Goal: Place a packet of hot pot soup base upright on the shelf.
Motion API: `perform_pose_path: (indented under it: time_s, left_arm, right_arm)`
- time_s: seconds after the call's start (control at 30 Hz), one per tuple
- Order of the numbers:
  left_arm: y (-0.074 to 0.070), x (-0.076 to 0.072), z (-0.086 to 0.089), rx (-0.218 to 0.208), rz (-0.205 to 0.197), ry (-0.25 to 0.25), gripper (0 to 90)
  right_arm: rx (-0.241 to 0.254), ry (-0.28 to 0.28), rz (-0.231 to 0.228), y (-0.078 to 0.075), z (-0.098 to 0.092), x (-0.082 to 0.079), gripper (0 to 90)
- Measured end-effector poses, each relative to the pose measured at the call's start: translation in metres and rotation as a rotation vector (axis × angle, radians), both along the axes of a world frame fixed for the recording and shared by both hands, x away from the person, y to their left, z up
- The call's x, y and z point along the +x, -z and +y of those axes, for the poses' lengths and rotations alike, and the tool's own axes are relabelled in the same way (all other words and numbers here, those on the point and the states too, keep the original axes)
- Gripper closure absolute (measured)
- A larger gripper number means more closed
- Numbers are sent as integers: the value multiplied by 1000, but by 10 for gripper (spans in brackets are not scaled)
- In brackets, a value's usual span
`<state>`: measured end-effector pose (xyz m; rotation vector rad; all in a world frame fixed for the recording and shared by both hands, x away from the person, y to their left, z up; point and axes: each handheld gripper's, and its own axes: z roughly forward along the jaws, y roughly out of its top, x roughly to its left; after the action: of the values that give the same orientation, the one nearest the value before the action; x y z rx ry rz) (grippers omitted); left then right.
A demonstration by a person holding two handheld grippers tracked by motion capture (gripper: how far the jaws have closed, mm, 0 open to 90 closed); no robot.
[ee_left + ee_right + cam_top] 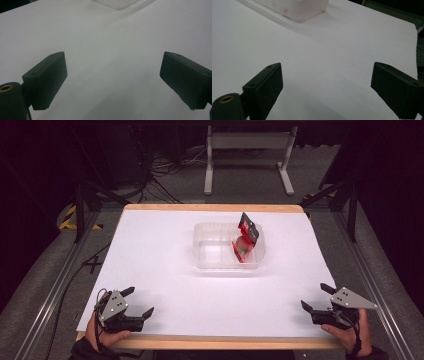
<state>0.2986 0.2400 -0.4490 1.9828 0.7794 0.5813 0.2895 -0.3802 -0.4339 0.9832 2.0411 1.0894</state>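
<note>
Overhead, a red packet [246, 240] fills the clear tub [210, 262]; both hand-held grippers gape.

Mostly matt stuff on my worktop [150, 250] today

It's covered in a smooth matt white sheet, paper by the look of it, with a pale wood edge showing round it. The tub [210, 251] is clear, slightly glossy plastic, and the red packet [245, 242] in it looks shiny. My left tongs [113, 82] and right tongs [325, 91] are matt black plastic, pads faintly grainy.
</note>
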Motion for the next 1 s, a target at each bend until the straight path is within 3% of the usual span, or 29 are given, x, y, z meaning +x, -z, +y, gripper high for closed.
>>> perform_pose_path:
  time_s: [1.0]
  left_arm:
    - [0,2,-2,2,4,1,81]
  right_arm:
    - [-15,-23,5,1,7,1,104]
